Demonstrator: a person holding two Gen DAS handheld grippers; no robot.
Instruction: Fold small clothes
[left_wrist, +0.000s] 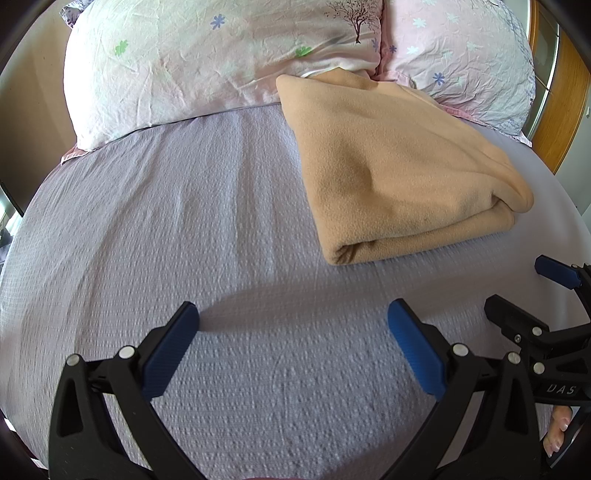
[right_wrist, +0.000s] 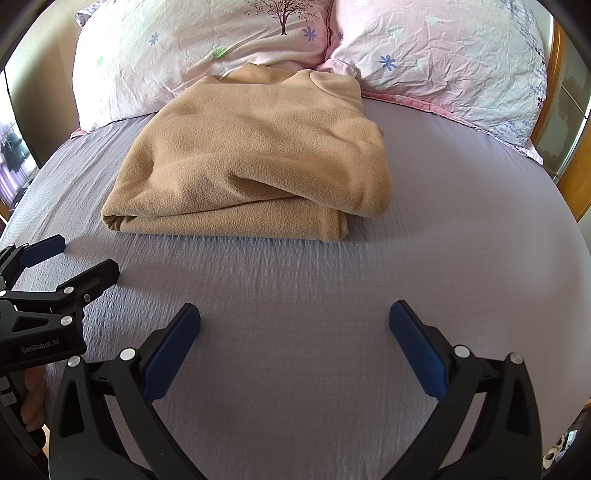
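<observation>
On the far left, ahead of the left black claw with blue pads (left_wrist: 293, 319), a big pale pink pillow with small flowers and a tree print (left_wrist: 177, 70) leans at the head of the bed. The left claw hangs just above the soft purple bumpy bed sheet (left_wrist: 177, 229), and its two fingers are spread wide apart with nothing between them. Its blue pads (left_wrist: 168, 358) do not touch any cloth. Ahead of this claw and off to its right lies the folded tan fleece top (left_wrist: 391, 170), flat on the sheet, well apart from the fingers. The far end of the top touches the pillows. Close beside the left claw, on its right, is the right black claw with blue pads (right_wrist: 294, 319), a little above the sheet too. Its fingers are also wide apart and hold nothing. From the right claw, the tan top (right_wrist: 251, 158) sits straight ahead and a bit to the left, with bare sheet between them. Its folded edges face the claw, one layer on top of the other. Behind the top, ahead and to the right of the right claw, rests a second wrinkled pink pillow with blue flowers (right_wrist: 443, 62). At the far right stands a brown wooden bed frame edge (right_wrist: 554, 92).
</observation>
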